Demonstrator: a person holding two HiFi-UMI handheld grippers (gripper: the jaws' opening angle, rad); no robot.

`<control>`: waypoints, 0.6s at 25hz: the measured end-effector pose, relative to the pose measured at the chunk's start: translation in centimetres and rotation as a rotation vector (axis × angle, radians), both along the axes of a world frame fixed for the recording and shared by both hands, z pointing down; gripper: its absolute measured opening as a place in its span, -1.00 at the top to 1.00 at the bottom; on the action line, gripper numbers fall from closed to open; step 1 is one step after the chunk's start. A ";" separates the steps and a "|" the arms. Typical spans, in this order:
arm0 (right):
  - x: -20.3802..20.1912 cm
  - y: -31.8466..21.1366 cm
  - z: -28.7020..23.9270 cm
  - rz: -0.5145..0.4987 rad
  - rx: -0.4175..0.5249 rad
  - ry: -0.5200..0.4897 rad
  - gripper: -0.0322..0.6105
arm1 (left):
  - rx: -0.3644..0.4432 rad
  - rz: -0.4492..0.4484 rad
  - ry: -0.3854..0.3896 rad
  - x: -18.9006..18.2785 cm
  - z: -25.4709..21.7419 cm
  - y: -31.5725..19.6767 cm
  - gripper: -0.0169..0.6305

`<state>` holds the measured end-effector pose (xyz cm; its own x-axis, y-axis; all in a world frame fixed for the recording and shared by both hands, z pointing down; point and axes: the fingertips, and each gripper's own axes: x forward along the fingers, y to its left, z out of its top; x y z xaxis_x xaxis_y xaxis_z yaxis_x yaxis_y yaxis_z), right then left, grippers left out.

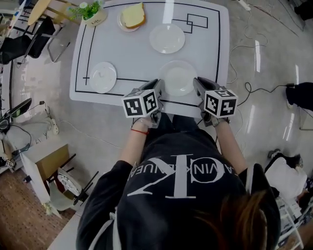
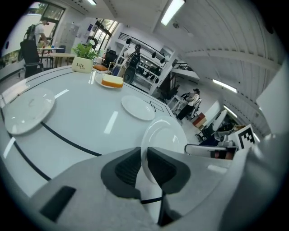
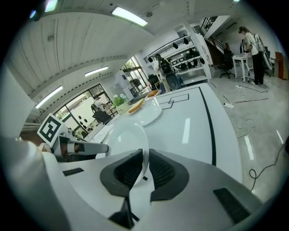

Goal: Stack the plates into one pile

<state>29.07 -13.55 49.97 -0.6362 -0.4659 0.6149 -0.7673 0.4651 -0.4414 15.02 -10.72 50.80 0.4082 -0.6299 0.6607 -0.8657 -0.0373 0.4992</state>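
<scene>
Both grippers are on the same dish. The left gripper (image 1: 158, 87) has its jaws closed down narrow on the left rim of the nearest plate (image 1: 178, 77), and the left gripper view shows the white edge pinched between the two dark pads (image 2: 128, 168). The right gripper (image 1: 198, 84) is clamped on the opposite, right rim of that plate in the same way, its jaws drawn in tight with the rim running up between them. That plate is at the near edge of the white table (image 1: 137, 58), right in front of the person (image 1: 181, 195), between the two marker cubes. I can't tell whether it rests on the tabletop or is a touch off it.

The far plate (image 1: 167, 37) lies flat towards the middle of the table, just beyond the held one and apart from it. The left plate (image 1: 102, 76) sits well off to the left, close to the black line drawn round the tabletop. At the far side a small plate (image 1: 128, 22) carries a slice of cake (image 1: 133, 15), and a potted plant (image 1: 92, 11) stands just left of it at the far left corner.

From the left gripper view, the right gripper (image 2: 212, 149) shows just across the held plate.
</scene>
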 end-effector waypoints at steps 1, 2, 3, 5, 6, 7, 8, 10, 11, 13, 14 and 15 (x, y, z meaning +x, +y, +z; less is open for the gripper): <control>-0.7 -0.1 -0.1 -0.013 0.003 -0.002 0.76 | 0.004 -0.014 0.000 -0.6 -0.1 0.1 0.80; -1.4 -0.1 -0.2 -0.026 0.005 -0.004 0.77 | 0.008 -0.027 0.001 -1.3 -0.1 0.2 0.80; -2.1 -0.1 -0.4 -0.038 0.008 -0.005 0.76 | 0.009 -0.038 0.002 -2.0 -0.1 0.3 0.80; -3.6 -0.1 -0.6 -0.055 0.013 -0.005 0.77 | 0.006 -0.057 0.012 -3.4 0.0 0.5 0.80; -4.4 -0.1 -0.7 -0.061 0.014 -0.005 0.77 | 0.003 -0.065 0.020 -4.2 0.0 0.6 0.80; -5.1 -0.1 -0.8 -0.066 0.015 -0.006 0.77 | 0.002 -0.073 0.027 -4.9 0.0 0.7 0.80; -6.0 -0.1 -0.9 -0.069 0.014 -0.009 0.77 | 0.002 -0.078 0.032 -5.8 -0.1 0.7 0.80; -7.8 0.0 -1.0 -0.074 0.009 -0.017 0.77 | 0.005 -0.083 0.037 -7.5 -0.4 0.8 0.80; -8.7 0.1 -1.1 -0.077 0.006 -0.020 0.77 | 0.006 -0.084 0.038 -8.4 -0.5 0.9 0.80; -10.8 0.3 -1.2 -0.086 -0.001 -0.024 0.77 | 0.007 -0.090 0.039 -10.5 -0.7 1.1 0.79; -11.9 0.3 -1.2 -0.093 -0.003 -0.027 0.78 | 0.006 -0.095 0.038 -11.6 -0.7 1.2 0.79; -13.0 0.3 -1.3 -0.099 -0.004 -0.030 0.78 | 0.006 -0.103 0.036 -12.7 -0.7 1.2 0.79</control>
<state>16.08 -13.22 48.66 -0.6973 -0.3970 0.5968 -0.7039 0.5362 -0.4658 2.32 -9.49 50.05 0.3645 -0.6733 0.6433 -0.8467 0.0480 0.5299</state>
